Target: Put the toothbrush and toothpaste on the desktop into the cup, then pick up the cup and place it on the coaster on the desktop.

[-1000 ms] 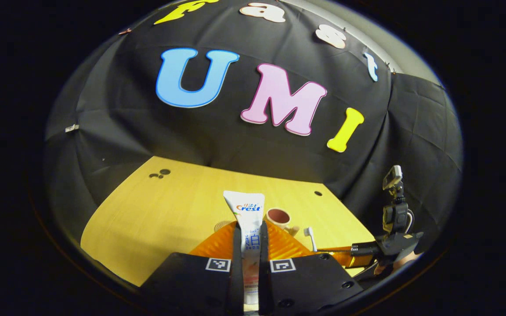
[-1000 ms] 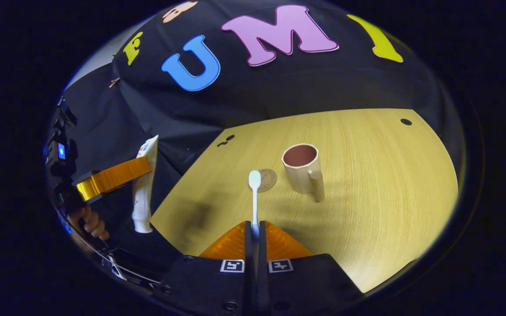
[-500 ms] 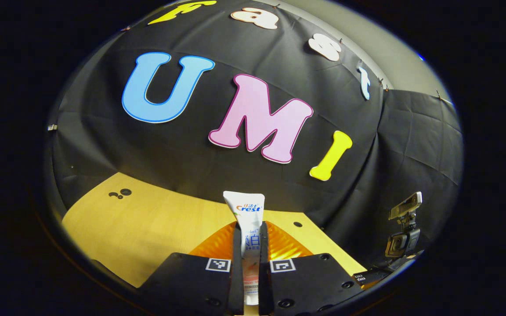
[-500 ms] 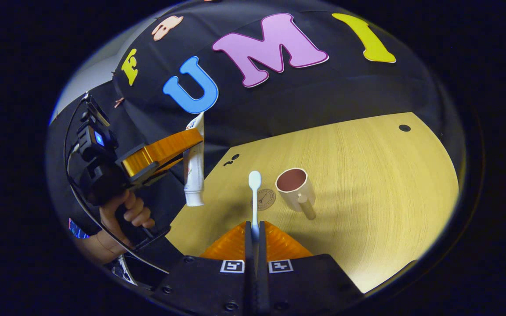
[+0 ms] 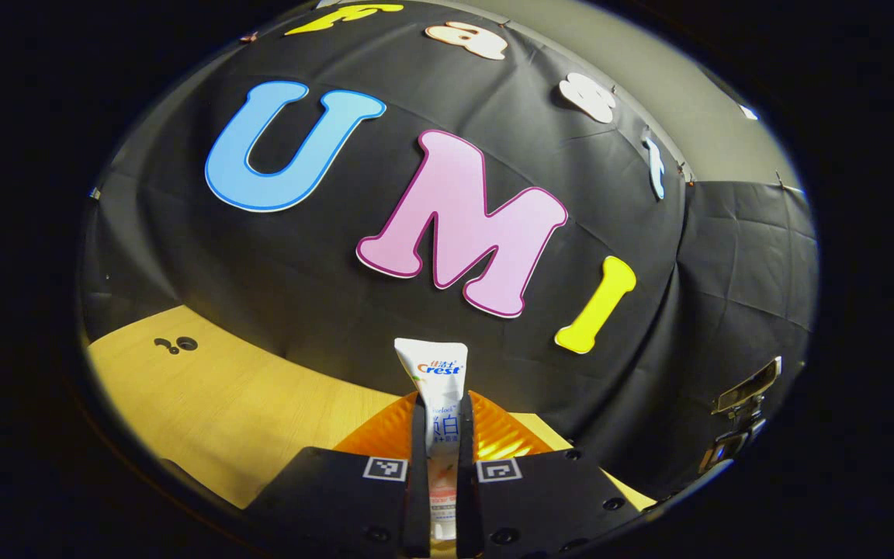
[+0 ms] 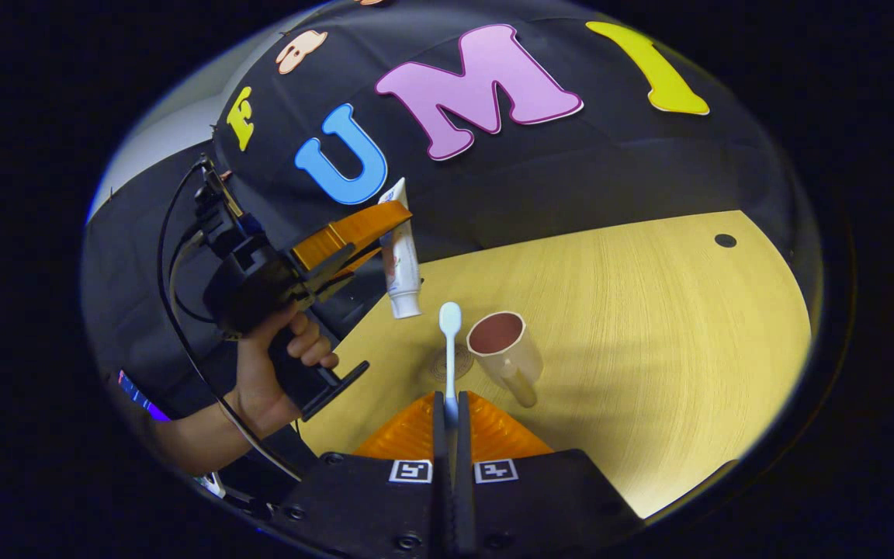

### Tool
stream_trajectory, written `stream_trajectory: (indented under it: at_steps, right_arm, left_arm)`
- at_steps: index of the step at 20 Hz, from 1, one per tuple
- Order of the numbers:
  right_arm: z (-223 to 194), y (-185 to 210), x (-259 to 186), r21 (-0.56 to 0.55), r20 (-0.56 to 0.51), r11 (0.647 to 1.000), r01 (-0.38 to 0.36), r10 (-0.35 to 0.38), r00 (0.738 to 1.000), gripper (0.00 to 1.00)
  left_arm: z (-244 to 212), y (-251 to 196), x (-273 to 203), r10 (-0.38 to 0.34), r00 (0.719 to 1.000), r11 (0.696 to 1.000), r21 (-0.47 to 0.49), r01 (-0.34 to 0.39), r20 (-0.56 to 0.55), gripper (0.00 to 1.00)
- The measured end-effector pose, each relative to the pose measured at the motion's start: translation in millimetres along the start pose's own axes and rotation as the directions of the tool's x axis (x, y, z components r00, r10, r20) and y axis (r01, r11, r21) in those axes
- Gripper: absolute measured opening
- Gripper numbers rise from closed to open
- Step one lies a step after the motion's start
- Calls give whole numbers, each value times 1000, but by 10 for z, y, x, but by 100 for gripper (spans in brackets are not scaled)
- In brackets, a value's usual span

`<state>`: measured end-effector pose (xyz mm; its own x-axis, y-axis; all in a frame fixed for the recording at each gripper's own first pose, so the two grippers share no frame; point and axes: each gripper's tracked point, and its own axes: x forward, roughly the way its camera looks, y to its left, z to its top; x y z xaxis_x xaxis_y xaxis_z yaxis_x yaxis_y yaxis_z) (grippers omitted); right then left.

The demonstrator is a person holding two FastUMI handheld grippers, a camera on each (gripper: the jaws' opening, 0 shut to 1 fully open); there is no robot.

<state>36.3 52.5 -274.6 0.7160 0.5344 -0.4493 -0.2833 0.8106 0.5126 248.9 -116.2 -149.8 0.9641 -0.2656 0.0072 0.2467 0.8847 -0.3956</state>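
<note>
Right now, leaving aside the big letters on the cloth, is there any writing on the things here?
toothpaste: a printed label with a brand name and smaller lines; not read out here.
coaster: a round emblem, too small to read.
square markers on the left gripper and right gripper: black-and-white patterns, no words.
cup, toothbrush: no writing seen.

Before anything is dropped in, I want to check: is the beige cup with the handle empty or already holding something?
Empty. In the right gripper view the beige cup stands upright on the wooden desktop, its reddish-brown inside bare.
</note>
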Motion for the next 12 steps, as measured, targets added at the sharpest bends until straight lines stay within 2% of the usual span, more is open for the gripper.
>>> stream_trajectory:
  at_steps: [5,10,11,12]
  right_arm:
    - [-86,-273,83,15,-2,1000,24,-24,1000,5]
    - [-135,-403,33,16,-4,1000,21,-21,1000,5]
    - [-138,-435,30,20,1,1000,21,-22,1000,5]
    - [-132,-460,31,26,9,999,20,-20,1000,5]
  left_arm:
    - [-417,60,303,40,999,996,80,-38,-22,18]
    - [-721,20,475,35,999,995,95,-31,-39,18]
    - [-774,26,486,36,999,995,93,-32,-41,23]
    - [-826,36,498,39,998,995,91,-35,-42,23]
